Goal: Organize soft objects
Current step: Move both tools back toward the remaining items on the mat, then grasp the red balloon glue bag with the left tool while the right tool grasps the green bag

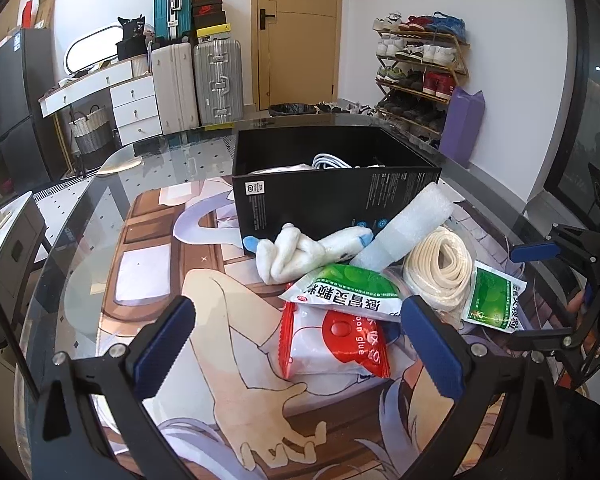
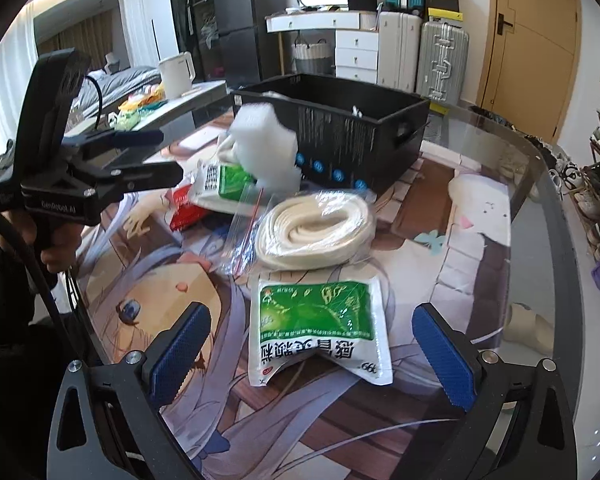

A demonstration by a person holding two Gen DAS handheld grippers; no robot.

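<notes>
The left gripper (image 1: 298, 346) is hanging wide open above the glass table (image 1: 84, 216), its blue-padded fingers (image 1: 164, 344) spread to either side of a red-and-white packet (image 1: 332, 344) and gripping nothing. That packet is lying flat on the illustrated mat under the glass, and a green-and-white sachet (image 1: 340, 290) is overlapping its far edge. Just beyond, a bundle of white socks with blue toes (image 1: 300, 252) is resting against the front wall of the black box (image 1: 332, 196), with a roll of white foam wrap (image 1: 404, 224) leaning on the box beside it. Inside the box a white cable and some pale fabric are showing, though what else is lying in there is hard to make out. The right gripper (image 2: 310, 354) is likewise standing fully released, its fingers (image 2: 444, 356) flanking a second green-and-white sachet (image 2: 318, 332) that is sitting on the table between them without seeming to touch either pad. Right behind that sachet, a coil of cream strap (image 2: 316, 232) in a clear plastic bag is lying near the box's corner. In the right wrist view the left gripper is appearing at the left edge, held by a hand (image 2: 56, 248).
</notes>
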